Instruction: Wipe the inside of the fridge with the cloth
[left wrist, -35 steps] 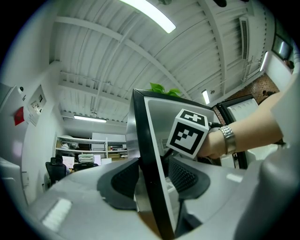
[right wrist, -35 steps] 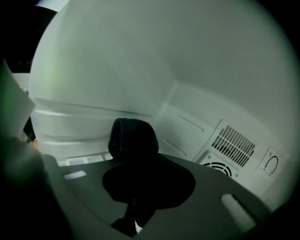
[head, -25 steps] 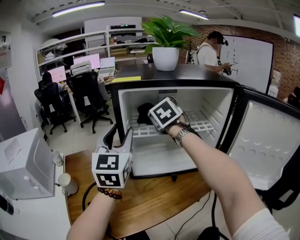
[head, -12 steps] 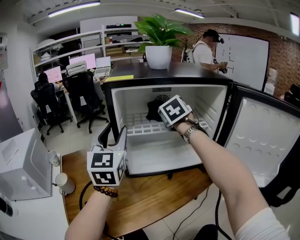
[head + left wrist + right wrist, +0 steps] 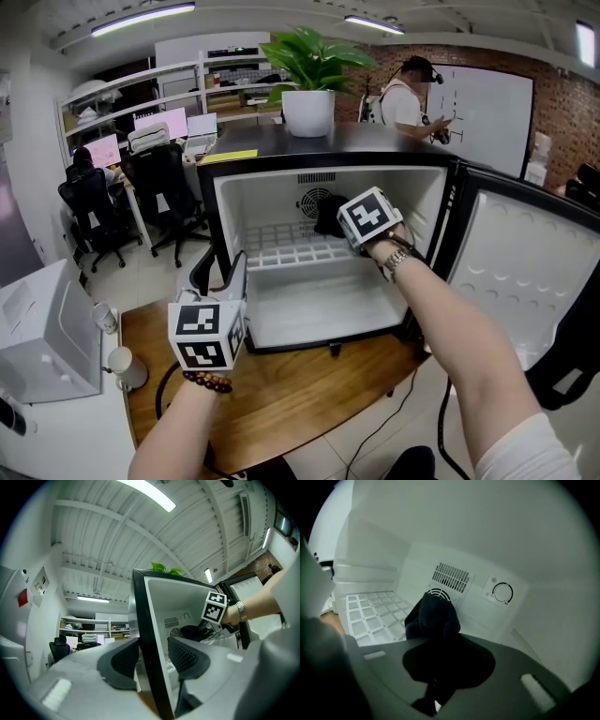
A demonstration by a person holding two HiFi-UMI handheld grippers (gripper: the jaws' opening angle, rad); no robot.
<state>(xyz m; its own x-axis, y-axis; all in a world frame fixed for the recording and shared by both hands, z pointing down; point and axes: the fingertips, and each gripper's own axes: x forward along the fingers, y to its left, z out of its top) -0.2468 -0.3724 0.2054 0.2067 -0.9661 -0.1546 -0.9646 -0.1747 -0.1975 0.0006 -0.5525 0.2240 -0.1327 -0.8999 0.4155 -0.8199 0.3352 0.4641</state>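
Dark cloth (image 5: 328, 214): bunched up inside the fridge (image 5: 272, 192), close to the back wall and in front of the round fan grille (image 5: 312, 199), above the white grid shelf (image 5: 281, 248).
Right gripper (image 5: 349, 223): reaching into the fridge, jaws clenched on the cloth.
Left gripper (image 5: 221, 274): jaws clamped astride the front edge of the fridge's left wall.

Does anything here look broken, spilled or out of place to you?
Nothing stands out. The fridge stands with its door wide open, no spill or damage shows, and its white rack lies flat. The right gripper holds the dark cloth near the back wall.
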